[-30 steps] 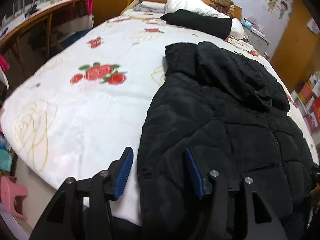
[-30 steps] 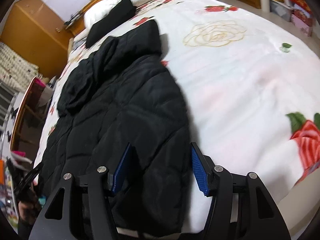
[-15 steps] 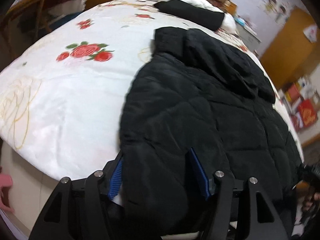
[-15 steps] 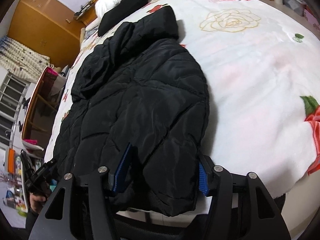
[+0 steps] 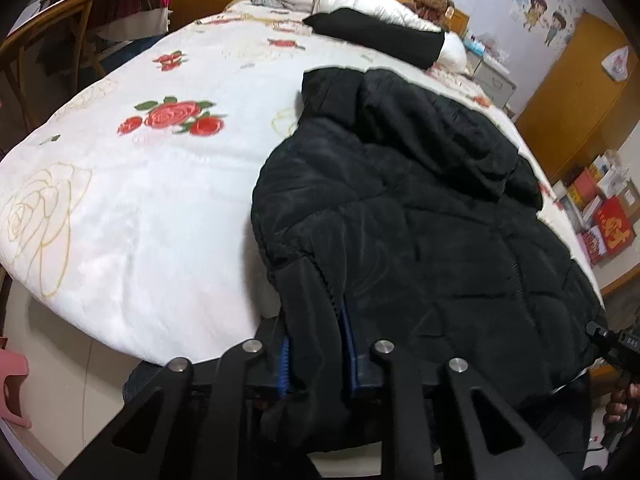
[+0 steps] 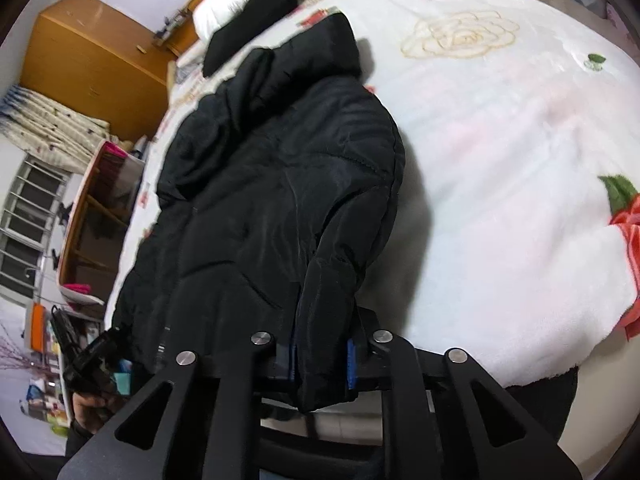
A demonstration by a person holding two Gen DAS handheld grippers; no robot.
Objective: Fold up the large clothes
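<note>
- Left wrist view: a bedroom; a bed (image 5: 132, 216) under a white rose-print blanket, wooden headboard, white pillow (image 5: 372, 0) and black cushion (image 5: 380, 36) at the head end.
- The black padded jacket (image 5: 420, 208) lies lengthwise toward the bed's right side, hood toward the head end, hem at the foot edge.
- The left gripper (image 5: 316, 360) has its jaws pinching a bunched fold of the hem's left corner, judged a hold for lifting the hem toward the hood.
- A chair (image 5: 80, 40) stands beyond the left edge, boxes beyond the right; neither obstructs.
- Right wrist view: the right gripper (image 6: 322, 360) has its jaws pinching the hem's other corner at the foot edge.
- Bare blanket lies alongside; a wardrobe (image 6: 96, 48) stands beyond the head end. The hood's bulk may hinder a flat fold.
</note>
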